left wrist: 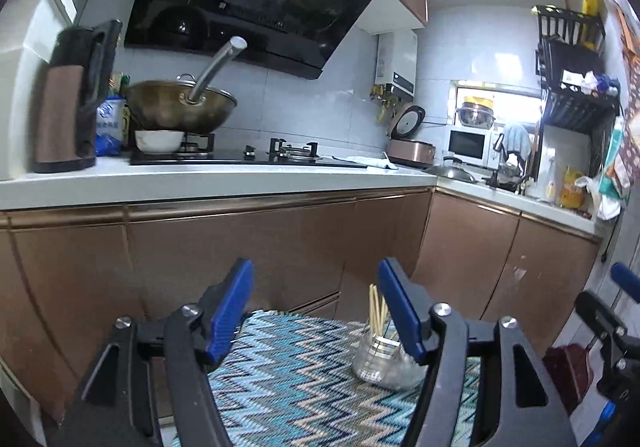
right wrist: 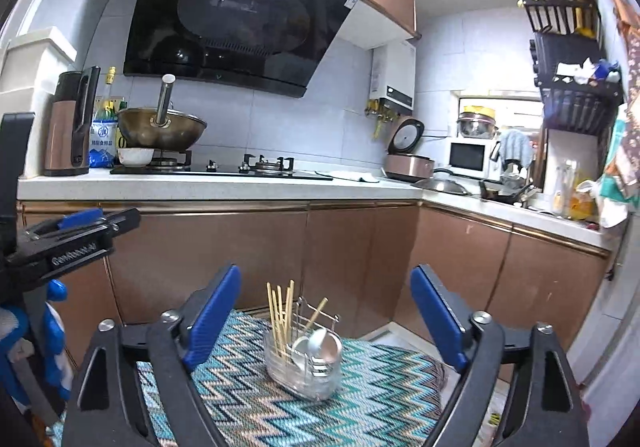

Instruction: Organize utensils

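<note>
You are holding both grippers, left (left wrist: 316, 311) and right (right wrist: 326, 317), wide and empty above the mat (right wrist: 248, 403); chopsticks (right wrist: 280, 311) and spoons (right wrist: 320, 345) are standing in the holder (right wrist: 304, 367).

one utensil holder (right wrist: 304, 367), two spoons (right wrist: 320, 343), one wok (right wrist: 162, 131)

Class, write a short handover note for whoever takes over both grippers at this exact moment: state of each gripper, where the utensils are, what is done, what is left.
Left gripper: open, empty, above the zigzag mat.
Right gripper: open, empty, held back from the clear holder.
Things: holder stands on the mat; chopsticks upright in it, metal spoons in it, beside them.
Done: every utensil in view sits in the holder; none loose on the mat.
Left: nothing visible to collect; check outside the views.
</note>
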Demonstrator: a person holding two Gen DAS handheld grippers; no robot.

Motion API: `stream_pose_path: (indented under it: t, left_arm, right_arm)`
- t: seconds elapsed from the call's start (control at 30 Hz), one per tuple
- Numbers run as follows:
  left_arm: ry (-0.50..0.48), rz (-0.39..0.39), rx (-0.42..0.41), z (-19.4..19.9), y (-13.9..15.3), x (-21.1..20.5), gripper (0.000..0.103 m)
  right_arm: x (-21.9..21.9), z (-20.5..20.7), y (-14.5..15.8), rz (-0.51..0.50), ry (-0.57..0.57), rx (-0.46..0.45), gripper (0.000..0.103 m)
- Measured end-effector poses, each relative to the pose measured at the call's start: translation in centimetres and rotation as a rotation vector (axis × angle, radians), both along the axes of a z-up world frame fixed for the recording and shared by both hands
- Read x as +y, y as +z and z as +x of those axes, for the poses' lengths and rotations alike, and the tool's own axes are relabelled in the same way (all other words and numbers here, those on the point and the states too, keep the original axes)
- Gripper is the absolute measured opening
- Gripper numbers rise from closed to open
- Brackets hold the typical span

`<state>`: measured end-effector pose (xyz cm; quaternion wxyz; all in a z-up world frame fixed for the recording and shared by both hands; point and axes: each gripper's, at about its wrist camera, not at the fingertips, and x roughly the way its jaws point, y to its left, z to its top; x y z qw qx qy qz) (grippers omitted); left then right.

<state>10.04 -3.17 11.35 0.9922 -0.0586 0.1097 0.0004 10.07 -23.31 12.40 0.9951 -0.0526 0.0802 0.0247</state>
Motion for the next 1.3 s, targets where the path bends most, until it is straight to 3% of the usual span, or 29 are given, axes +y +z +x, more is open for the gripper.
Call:
stream_pose_path:
  t: [0.17, 0.53, 1.3]
  left_arm:
    - [0.013, 0.044, 0.01, -2.5, -0.2, 0.3, 0.065]
    - [0.073, 0.113, -0.012, -7.7, -0.2, 0.8, 0.07]
    - [0.036, 0.142, -0.092, -12.6, 0.4, 0.2, 0.078]
  right_arm:
    - [-0.5, -3.7, -0.2, -0.003, -0.054, -0.031, 0.099]
    - [-2.0, -10.3, 0.8, 0.015, -0.134, -0.112, 0.103]
    - [-4.2, -13.6, -0.9, 0.126, -0.228, -0.126, 0.103]
